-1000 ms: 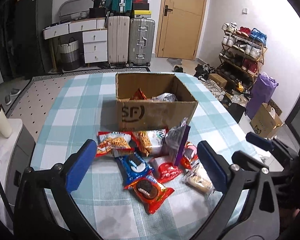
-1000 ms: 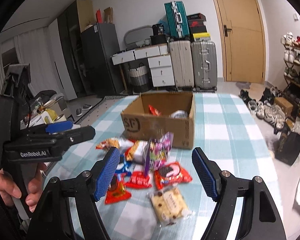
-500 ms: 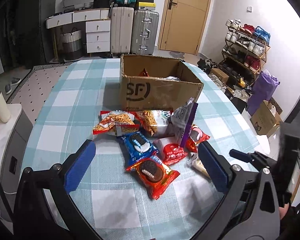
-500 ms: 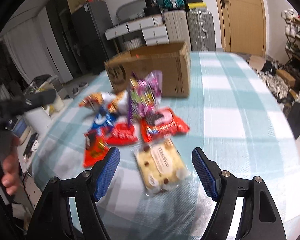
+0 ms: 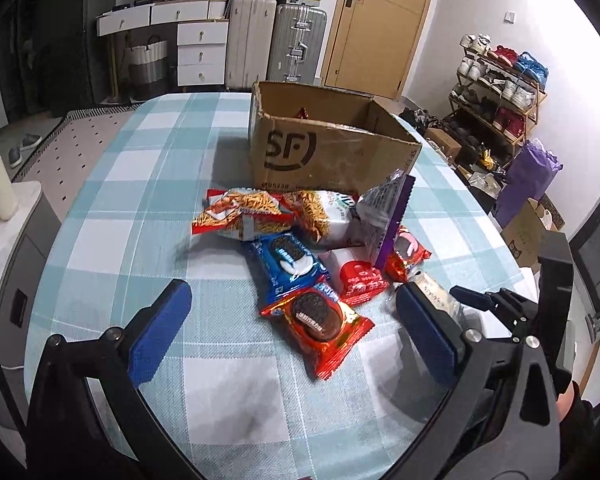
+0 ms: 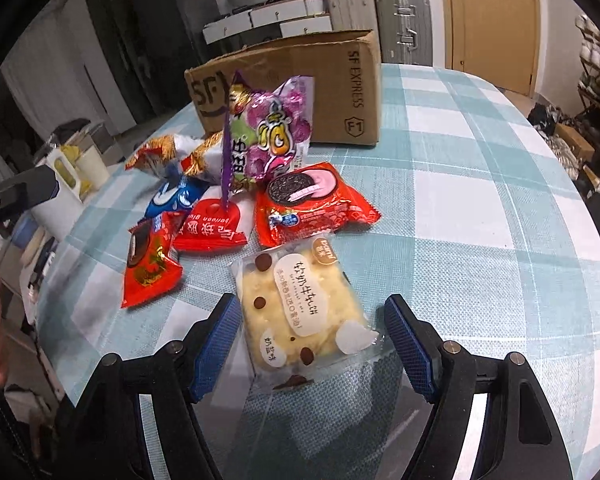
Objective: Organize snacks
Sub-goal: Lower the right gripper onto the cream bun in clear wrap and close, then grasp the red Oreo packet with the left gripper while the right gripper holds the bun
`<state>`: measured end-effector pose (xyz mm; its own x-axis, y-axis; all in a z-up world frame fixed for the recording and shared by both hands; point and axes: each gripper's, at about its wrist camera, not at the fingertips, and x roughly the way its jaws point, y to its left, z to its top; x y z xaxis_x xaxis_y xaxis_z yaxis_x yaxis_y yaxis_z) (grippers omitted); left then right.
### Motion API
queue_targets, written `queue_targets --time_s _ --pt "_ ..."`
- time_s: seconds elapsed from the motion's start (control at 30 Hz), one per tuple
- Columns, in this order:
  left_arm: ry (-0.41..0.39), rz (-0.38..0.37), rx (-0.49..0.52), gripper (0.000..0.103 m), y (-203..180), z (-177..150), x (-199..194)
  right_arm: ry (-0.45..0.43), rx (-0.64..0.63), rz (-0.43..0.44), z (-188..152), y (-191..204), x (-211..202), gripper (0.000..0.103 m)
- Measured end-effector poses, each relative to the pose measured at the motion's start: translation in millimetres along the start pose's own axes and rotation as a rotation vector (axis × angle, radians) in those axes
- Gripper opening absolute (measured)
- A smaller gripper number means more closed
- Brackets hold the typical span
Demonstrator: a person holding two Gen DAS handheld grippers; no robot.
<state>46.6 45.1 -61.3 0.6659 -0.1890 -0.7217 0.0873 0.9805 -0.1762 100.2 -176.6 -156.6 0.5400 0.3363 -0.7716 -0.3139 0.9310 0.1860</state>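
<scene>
Early stage: a couple of packs already in box [image 5: 332, 148], roughly eight snacks [image 5: 300, 248] piled just in front of it. Right gripper [image 6: 310, 344] open, straddling cake pack [image 6: 300, 312], no grip yet. Left gripper [image 5: 292, 320] open, empty

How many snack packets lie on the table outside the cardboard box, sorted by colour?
Red packets: 3
Orange-and-white packets: 2
Blue Oreo packet: 1
Purple sweet bag: 1
Clear packet of pale biscuit: 1
Total: 8
</scene>
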Motion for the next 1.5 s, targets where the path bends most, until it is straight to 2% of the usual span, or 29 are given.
queue_targets --time_s 0.13,0.17,0.4,0.87,1.2,1.5 --pt "0.010 0.005 -0.015 0.102 5.4 -4.1 5.9 0.000 -0.090 -0.064 -0.8 14.1 6.8 0.070" --pt "0.012 0.006 -0.021 0.102 7.3 -5.1 7.4 -0.009 -0.126 -0.084 -2.5 19.4 7.5 0.059" --pt "0.035 0.011 -0.028 0.102 12.3 -10.9 16.1 -0.017 -0.148 -0.074 -2.6 20.4 7.5 0.058" --pt "0.079 0.015 -0.045 0.102 16.2 -18.2 28.1 -0.035 -0.076 -0.018 -3.8 12.9 -4.1 0.058" --pt "0.129 0.014 -0.031 0.102 2.9 -20.7 55.3 -0.065 -0.071 0.016 -7.4 15.9 -20.5 0.058" --pt "0.185 0.046 -0.015 0.102 -8.1 -18.9 87.5 -0.085 -0.039 0.039 -15.6 10.9 -33.6 0.058"
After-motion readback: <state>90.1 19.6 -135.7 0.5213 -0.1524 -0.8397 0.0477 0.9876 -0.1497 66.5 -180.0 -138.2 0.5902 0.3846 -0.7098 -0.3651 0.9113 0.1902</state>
